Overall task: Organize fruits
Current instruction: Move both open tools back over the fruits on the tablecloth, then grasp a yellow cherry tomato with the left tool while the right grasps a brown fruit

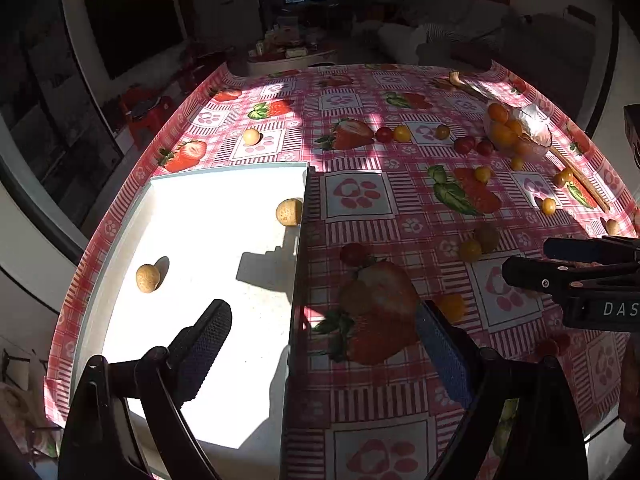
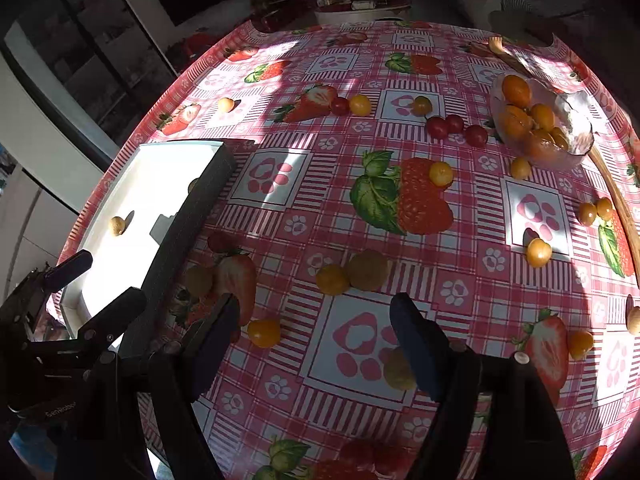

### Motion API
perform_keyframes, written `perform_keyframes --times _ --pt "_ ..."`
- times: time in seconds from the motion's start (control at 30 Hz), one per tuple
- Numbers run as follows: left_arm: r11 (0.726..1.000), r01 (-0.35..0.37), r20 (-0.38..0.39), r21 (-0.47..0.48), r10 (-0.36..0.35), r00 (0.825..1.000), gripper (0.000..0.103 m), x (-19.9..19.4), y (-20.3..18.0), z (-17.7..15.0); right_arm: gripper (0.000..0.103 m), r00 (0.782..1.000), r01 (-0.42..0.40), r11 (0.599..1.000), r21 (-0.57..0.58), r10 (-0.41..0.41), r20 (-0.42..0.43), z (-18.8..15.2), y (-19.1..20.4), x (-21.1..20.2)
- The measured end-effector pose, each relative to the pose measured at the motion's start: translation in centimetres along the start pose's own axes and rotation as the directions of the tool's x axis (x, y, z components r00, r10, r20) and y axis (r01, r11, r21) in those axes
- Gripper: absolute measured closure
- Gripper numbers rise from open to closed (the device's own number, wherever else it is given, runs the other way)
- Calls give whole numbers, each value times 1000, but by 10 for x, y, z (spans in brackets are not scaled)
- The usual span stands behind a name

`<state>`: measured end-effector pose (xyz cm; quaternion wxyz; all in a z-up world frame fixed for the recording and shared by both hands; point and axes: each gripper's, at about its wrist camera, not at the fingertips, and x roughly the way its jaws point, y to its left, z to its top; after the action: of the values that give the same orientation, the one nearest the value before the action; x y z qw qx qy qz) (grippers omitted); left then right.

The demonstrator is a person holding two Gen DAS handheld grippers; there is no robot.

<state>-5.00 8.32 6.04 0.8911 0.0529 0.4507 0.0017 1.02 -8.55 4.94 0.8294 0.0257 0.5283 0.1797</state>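
1. The left tool [image 1: 324, 344] is released, its two fingers spread wide with nothing between them. It hovers over the right wall of a white tray [image 1: 224, 200], one finger above the tray floor and the other above the table [image 1: 360, 92].
2. The right tool [image 2: 316, 344] is also released, fingers well apart and empty, held low over the pink checked cloth near the table's front edge.
3. Inside the tray lie two tan round fruits: one [image 1: 289, 212] against the right wall, the other [image 1: 147, 278] near the left side, well apart from the first.
4. A third tan fruit [image 1: 251, 136] sits on the cloth beyond the tray's far edge.
5. A glass bowl [image 2: 580, 128] at the far right holds a heap of orange fruits [image 2: 520, 120].
6. Three red cherry tomatoes [image 2: 456, 126] lie in a loose cluster just left of the bowl; another red one [image 2: 340, 106] touches a yellow fruit [image 2: 360, 105] farther left.
7. Just ahead of the right tool, a yellow fruit [image 2: 332, 279] touches a tan one [image 2: 367, 270]; another yellow fruit [image 2: 264, 333] lies beside the tool's left finger, and a tan fruit [image 2: 396, 370] sits partly hidden by its right finger.
8. More yellow fruits are scattered on the cloth to the right, two of them beside a wooden stick [image 2: 616, 196] that runs past the bowl.
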Motion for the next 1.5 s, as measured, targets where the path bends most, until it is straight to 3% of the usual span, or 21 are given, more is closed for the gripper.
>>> perform_keyframes --times 0.37,0.53,0.77,0.83,0.93,1.03,1.07,1.2,1.3,1.5 --pt "994 23 -15 110 -22 1000 9 18 -64 -10 22 996 88 990 107 -89 5 -43 -70 -20" --pt "988 6 -9 154 -5 1000 9 28 -76 -10 22 997 72 994 77 -73 12 -45 -67 -16" --pt "985 39 -33 171 -34 999 10 42 -81 -10 25 1000 -9 998 65 9 0 -39 -59 -4" --pt "985 67 -34 161 -62 997 22 43 -80 -9 28 1000 -24 998 54 25 -10 -36 -55 0" --pt "987 75 -42 143 -70 997 24 46 -78 -6 33 999 -33 999 36 34 -13 -33 -50 4" --pt "986 111 -43 125 -106 993 39 46 -76 -5 41 999 -43 999 27 44 -20 -30 -46 7" --pt "986 117 -44 121 -112 993 40 46 -76 -5 44 999 -40 999 21 41 -22 -29 -44 8" --pt "977 184 -49 109 -180 982 68 45 -78 -5 75 999 -38 999 6 38 -38 -31 -41 10" --pt "974 193 -45 121 -189 981 79 43 -83 -7 75 999 -35 999 13 35 -33 -33 -42 8" --pt "973 205 -44 101 -202 978 80 36 -80 -17 75 999 -41 998 48 43 -32 -45 -47 -1"
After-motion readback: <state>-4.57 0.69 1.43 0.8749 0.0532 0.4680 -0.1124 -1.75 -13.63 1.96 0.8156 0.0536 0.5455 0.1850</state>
